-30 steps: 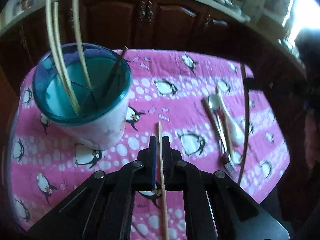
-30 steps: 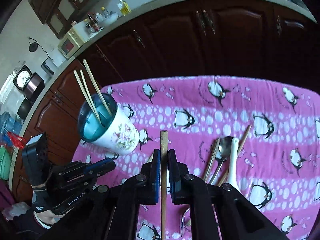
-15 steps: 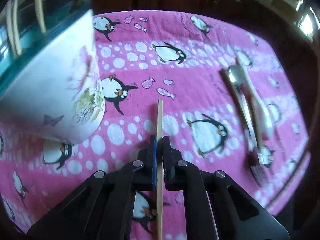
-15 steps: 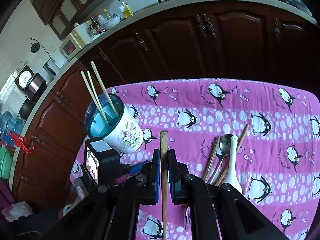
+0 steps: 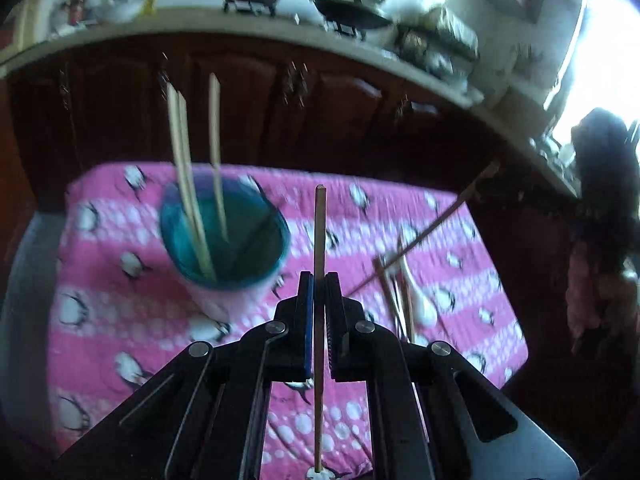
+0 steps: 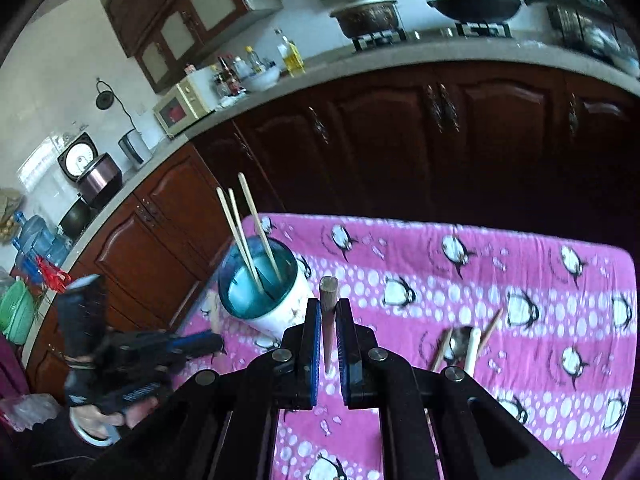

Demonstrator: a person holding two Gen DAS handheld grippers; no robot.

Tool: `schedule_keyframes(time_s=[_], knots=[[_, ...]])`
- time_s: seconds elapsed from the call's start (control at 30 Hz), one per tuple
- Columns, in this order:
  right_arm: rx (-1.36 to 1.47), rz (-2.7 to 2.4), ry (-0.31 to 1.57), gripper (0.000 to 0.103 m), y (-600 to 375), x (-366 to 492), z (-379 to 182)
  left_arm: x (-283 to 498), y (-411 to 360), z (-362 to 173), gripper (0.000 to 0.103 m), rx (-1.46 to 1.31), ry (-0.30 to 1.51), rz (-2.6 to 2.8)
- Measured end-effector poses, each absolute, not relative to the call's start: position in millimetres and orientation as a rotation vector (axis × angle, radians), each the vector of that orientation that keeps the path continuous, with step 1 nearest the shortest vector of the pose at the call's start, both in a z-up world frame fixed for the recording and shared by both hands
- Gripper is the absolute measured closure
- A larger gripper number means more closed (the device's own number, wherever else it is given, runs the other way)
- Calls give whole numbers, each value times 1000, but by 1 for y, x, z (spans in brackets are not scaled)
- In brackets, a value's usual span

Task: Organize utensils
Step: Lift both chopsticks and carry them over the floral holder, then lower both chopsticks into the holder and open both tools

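Kitchen setup, with dark wood cabinets (image 6: pixel 460 132) running behind a table draped in a pink penguin-print cloth (image 6: pixel 500 280), and everything below is placed off the white cup with the teal inside (image 6: pixel 266 292), which stands on the cloth at the end nearest the cabinet corner. Three pale chopsticks (image 6: pixel 248 236) stick up out of that cup and lean a bit; in the left wrist view there's also something darker leaning inside the cup (image 5: pixel 224 240), but it's too smeared to say what. The left gripper (image 5: pixel 319 292) has its two fingers pressed onto a thin light wooden chopstick (image 5: pixel 319 264) that runs straight out past the fingertips, with its tip showing just beside the cup's rim on the side away from the three chopsticks. Whether it's above the rim or level with it I can't tell, that frame is blurry. The right gripper (image 6: pixel 329 316) is pinching a darker brown chopstick (image 6: pixel 329 308), blunt end poking up just beside the cup, on the side facing the loose pile. From the right camera the left gripper (image 6: pixel 216 344) shows up low on the opposite side of the cup, near its base. Well apart from the cup, further along the cloth, lies the leftover bunch: a metal spoon (image 6: pixel 458 342), a white spoon (image 6: pixel 472 350) touching it, and brown chopsticks (image 6: pixel 490 330) alongside them. Behind it all, the counter carries a microwave (image 6: pixel 182 106) and pots on the stove (image 6: pixel 368 14).
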State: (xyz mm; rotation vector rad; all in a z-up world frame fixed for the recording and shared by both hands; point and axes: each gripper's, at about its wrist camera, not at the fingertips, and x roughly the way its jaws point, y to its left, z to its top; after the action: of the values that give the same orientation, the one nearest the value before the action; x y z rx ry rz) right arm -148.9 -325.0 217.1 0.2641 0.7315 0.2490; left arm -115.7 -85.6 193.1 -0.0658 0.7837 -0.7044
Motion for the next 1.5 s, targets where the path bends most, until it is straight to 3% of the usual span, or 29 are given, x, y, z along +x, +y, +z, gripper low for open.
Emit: schedule_keyframes(time_s=[0.4, 0.87, 1.5], knots=[[195, 311, 641, 96, -302, -144, 270, -87, -42, 260, 99, -173, 549, -544], [164, 323, 523, 96, -271, -102, 324, -21, -46, 266, 99, -208, 425, -368], [193, 347, 699, 96, -238, -2, 235, 5, -60, 189, 99, -184, 525, -301]])
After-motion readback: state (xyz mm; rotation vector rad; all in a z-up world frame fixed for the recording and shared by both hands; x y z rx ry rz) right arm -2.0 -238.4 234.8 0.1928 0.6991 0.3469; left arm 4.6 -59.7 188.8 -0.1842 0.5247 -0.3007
